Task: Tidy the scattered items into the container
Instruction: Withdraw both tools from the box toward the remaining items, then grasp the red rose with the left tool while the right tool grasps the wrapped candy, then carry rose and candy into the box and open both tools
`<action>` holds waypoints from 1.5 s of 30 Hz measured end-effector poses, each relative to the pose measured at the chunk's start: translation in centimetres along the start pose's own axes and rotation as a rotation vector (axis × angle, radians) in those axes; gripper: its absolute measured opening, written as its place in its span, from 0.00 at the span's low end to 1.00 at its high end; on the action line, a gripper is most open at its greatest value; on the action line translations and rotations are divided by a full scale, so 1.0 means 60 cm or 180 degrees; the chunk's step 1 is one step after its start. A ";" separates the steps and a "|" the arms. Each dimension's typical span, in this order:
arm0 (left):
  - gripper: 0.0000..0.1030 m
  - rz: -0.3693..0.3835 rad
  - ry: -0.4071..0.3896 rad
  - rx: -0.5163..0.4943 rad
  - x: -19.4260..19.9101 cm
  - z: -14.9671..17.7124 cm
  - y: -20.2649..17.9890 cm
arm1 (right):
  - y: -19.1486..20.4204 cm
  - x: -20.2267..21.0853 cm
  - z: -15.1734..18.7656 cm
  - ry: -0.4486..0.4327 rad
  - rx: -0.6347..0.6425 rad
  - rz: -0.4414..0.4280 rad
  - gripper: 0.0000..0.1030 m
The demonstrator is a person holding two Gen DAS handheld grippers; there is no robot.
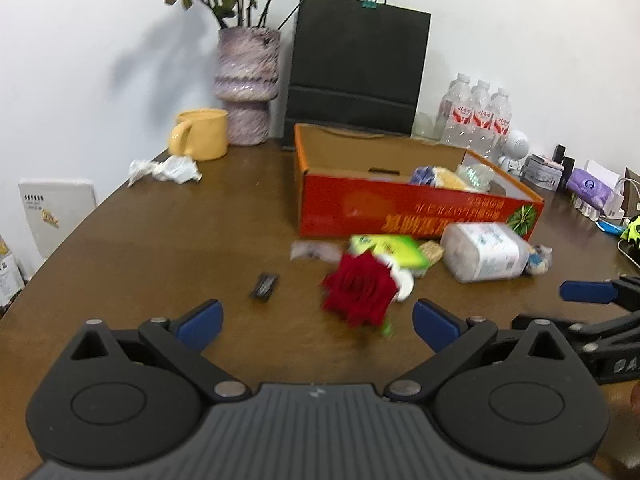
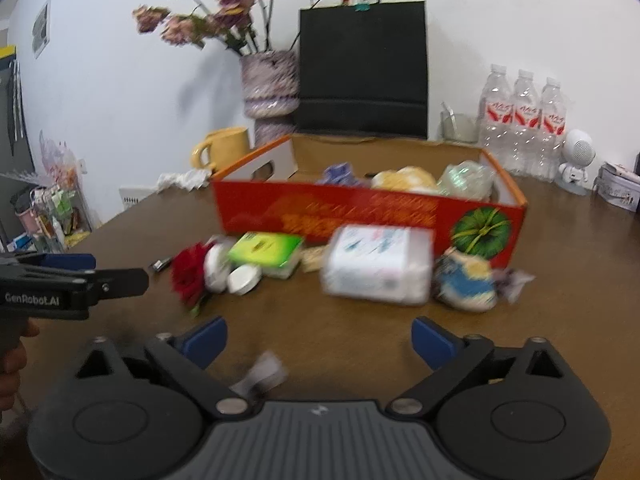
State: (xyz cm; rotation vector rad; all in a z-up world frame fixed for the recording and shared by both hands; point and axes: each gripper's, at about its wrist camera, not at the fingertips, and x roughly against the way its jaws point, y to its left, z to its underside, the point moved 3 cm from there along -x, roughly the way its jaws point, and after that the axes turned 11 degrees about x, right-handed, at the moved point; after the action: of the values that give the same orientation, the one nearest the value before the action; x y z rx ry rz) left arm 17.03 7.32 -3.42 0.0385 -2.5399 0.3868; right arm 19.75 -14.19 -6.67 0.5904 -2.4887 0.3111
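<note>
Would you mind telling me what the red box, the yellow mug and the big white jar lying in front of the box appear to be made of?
Red box: printed cardboard, slightly glossy outside; its brown inner walls and cut handle slot suggest that.
Yellow mug: probably glazed ceramic or enamel, going by its smooth, even sheen; I cannot tell which.
White jar: likely translucent plastic with a paper label, though blur limits certainty.

I see a plain white wall (image 1: 100,40) behind, dark brown wooden table (image 1: 160,248) with a rounded left edge, black paper bag (image 2: 362,68) and patterned vase (image 1: 246,84) at its far edge, even indoor light
</note>
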 end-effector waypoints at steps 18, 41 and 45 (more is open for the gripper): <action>1.00 0.0100 0.0022 -0.0063 0.019 0.035 -0.002 | 0.059 -0.012 0.035 0.0174 0.0008 0.0082 0.14; 0.48 -0.0090 0.0042 0.0101 -0.111 -0.014 -0.072 | -0.044 -0.043 -0.010 -0.0148 -0.0181 0.0068 0.13; 0.45 -0.0070 -0.0033 0.0112 -0.105 -0.010 -0.071 | -0.046 -0.040 -0.009 -0.0188 -0.0213 0.0019 0.13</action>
State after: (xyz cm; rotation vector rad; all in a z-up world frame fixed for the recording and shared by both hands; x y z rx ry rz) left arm 23.12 3.06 -5.22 0.0819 -2.5406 0.4237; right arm 23.13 -15.61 -7.35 0.5726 -2.5469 0.2146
